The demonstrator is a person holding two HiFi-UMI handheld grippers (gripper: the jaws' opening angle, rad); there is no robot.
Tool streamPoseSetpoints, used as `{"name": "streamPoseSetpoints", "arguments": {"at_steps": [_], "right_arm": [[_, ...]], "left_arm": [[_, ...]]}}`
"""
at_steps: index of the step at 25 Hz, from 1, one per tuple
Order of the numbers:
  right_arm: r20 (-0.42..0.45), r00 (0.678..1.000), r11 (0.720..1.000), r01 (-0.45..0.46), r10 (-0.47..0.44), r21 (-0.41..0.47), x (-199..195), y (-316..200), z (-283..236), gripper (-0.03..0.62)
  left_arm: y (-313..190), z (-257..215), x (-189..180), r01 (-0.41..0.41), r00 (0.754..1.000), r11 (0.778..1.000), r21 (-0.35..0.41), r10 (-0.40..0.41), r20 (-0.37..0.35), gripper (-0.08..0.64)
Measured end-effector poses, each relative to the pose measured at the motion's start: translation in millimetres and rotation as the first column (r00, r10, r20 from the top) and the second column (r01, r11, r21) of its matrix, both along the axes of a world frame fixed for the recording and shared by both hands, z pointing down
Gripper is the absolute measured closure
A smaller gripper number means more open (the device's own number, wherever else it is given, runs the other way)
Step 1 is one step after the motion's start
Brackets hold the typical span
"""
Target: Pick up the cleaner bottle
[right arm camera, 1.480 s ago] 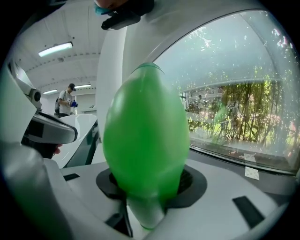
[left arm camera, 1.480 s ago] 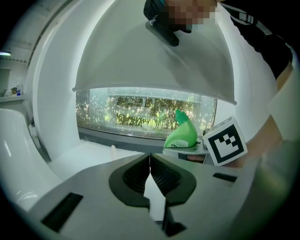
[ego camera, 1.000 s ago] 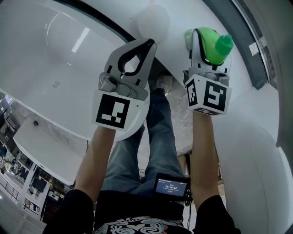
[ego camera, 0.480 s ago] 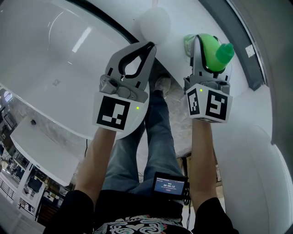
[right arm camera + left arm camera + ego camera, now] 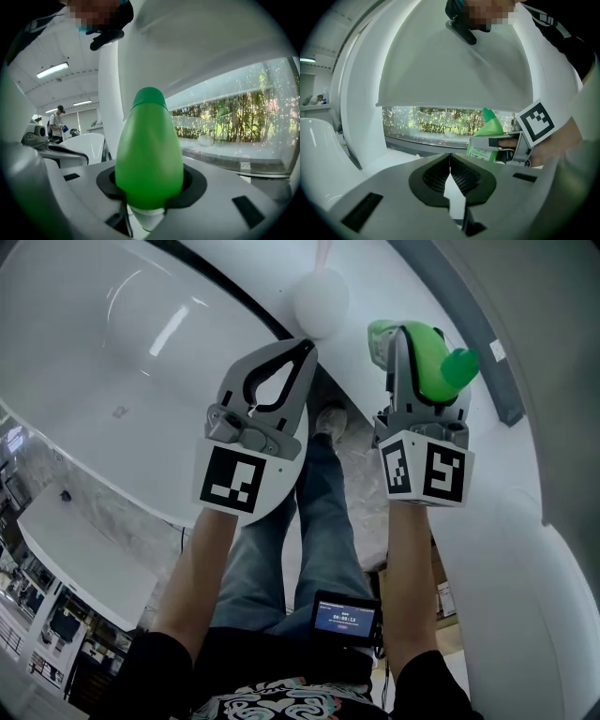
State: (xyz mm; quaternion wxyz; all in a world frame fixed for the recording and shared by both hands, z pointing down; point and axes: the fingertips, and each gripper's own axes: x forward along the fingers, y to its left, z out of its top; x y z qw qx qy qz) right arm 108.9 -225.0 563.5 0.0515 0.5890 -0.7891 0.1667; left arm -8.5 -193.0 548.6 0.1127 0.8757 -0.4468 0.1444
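Note:
The cleaner bottle [image 5: 433,360] is bright green with a green cap and a pale label. My right gripper [image 5: 418,341] is shut on its body and holds it in the air at the upper right of the head view. In the right gripper view the bottle [image 5: 149,150] fills the space between the jaws, cap pointing away and upward. My left gripper [image 5: 304,347] hangs beside it on the left, shut, with nothing between its fingers. The left gripper view shows those jaws meeting at the tips [image 5: 450,161], and the bottle [image 5: 488,136] in the right gripper [image 5: 506,146] off to the right.
A large white curved tub [image 5: 112,362] lies to the left, and a white rounded fixture [image 5: 321,298] sits ahead between the grippers. White curved walls rise on the right. Below are the person's legs and a small screen device [image 5: 344,617]. A window with greenery [image 5: 234,112] is ahead.
Both grippers have risen a little. The green bottle went up with the right gripper. The left gripper stayed shut and empty.

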Motion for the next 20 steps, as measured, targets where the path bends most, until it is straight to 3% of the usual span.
{"name": "streamPoseSetpoints", "arguments": {"at_steps": [20], "right_arm": [[0.006, 1.0, 0.998, -0.001, 0.0, 0.06, -8.5, 43.8, -102.3, 0.393]], "left_arm": [[26.9, -81.1, -27.0, 0.037, 0.999, 0.997, 0.066, -0.035, -0.035, 0.543]]}}
